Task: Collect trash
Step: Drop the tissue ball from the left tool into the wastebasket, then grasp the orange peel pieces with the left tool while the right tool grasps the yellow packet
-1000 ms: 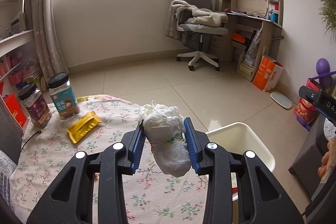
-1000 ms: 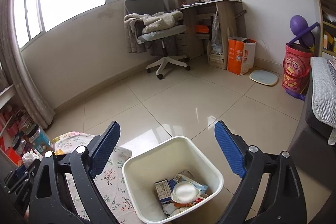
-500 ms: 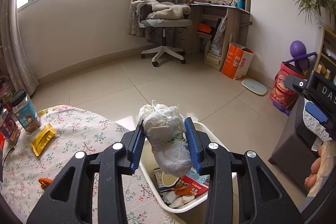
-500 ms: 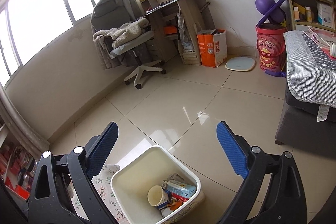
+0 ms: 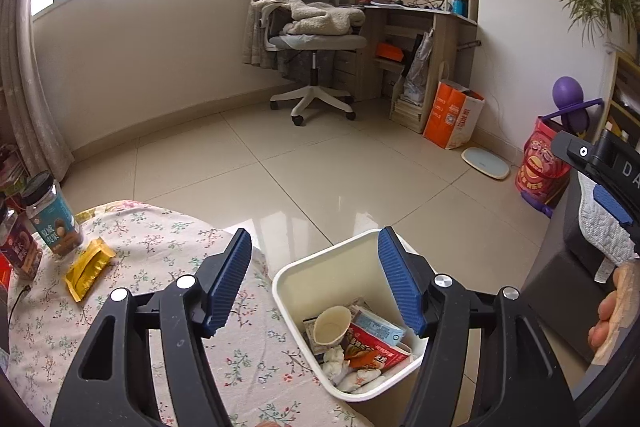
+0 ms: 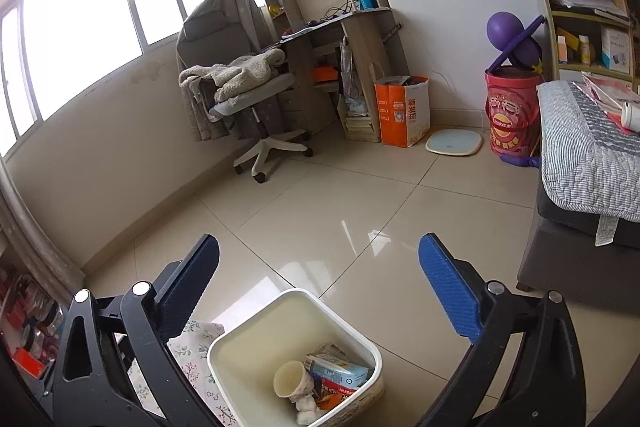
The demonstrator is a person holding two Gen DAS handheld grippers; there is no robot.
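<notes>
Grippers [image 5: 316, 279] [image 6: 320, 291] wide apart, empty

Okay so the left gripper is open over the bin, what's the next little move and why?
Probably swing the left gripper back left over the floral tablecloth toward the gold wrapper. Its jaws stand open and empty above the white bin, which holds a paper cup and crumpled tissue, while the wrapper lies flat beside the jars, the likeliest trash in view on the table.

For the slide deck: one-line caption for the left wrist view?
Left claw open above the white bin of trash, gold wrapper on the floral tablecloth.
</notes>
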